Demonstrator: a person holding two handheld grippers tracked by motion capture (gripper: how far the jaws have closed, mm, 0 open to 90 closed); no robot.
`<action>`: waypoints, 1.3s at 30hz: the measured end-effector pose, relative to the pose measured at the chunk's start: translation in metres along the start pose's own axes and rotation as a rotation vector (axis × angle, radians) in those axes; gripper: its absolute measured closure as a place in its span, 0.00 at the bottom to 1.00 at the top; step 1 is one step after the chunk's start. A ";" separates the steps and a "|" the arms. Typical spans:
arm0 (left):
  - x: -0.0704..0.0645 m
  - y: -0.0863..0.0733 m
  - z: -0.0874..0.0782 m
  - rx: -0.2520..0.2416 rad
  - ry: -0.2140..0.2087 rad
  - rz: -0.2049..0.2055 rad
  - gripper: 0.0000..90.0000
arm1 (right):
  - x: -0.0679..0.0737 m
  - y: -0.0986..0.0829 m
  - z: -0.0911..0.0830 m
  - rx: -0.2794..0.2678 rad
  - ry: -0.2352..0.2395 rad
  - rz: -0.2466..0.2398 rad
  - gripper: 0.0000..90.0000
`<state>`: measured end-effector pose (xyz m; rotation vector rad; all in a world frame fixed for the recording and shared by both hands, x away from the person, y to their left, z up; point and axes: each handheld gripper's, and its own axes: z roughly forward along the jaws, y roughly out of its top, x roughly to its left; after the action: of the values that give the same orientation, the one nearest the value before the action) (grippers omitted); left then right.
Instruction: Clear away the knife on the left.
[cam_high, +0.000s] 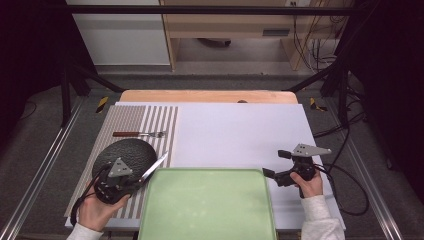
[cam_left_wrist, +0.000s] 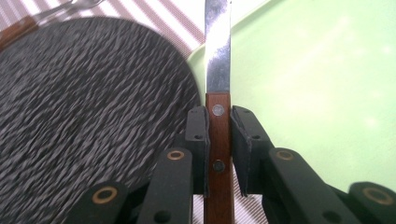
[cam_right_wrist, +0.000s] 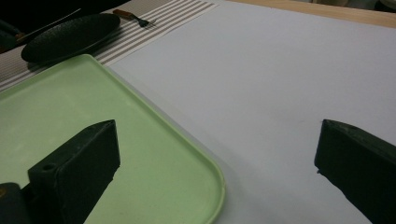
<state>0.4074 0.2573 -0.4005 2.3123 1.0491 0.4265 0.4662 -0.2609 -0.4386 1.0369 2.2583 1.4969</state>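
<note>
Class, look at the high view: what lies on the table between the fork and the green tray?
The dark plate lies between the fork and the green tray, on the striped mat. The knife, held in the left gripper, also crosses that stretch.

Grey floor (cam_high: 40, 145) lay around the table; wooden cabinet (cam_high: 225, 25) far, cables (cam_high: 312, 50) far right, dark sides.

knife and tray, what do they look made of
Knife: the blade looks like polished steel, bright and reflective; the handle looks like reddish-brown wood with two metal rivets, clamped in the left gripper. Tray: probably plastic, pale green, smooth with a soft sheen and rounded moulded corners.
</note>
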 end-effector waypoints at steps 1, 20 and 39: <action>-0.003 0.002 0.001 -0.001 0.000 0.002 0.86 | 0.000 0.000 0.000 -0.001 0.001 -0.001 0.01; -0.044 0.006 0.006 0.017 -0.006 -0.016 0.86 | 0.000 0.000 -0.001 -0.003 0.000 -0.002 0.01; -0.077 -0.003 0.016 0.067 -0.060 0.000 0.86 | 0.000 0.000 -0.002 -0.003 -0.004 -0.004 0.01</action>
<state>0.3646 0.1944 -0.4192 2.3686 1.0494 0.3247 0.4653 -0.2622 -0.4377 1.0329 2.2539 1.4947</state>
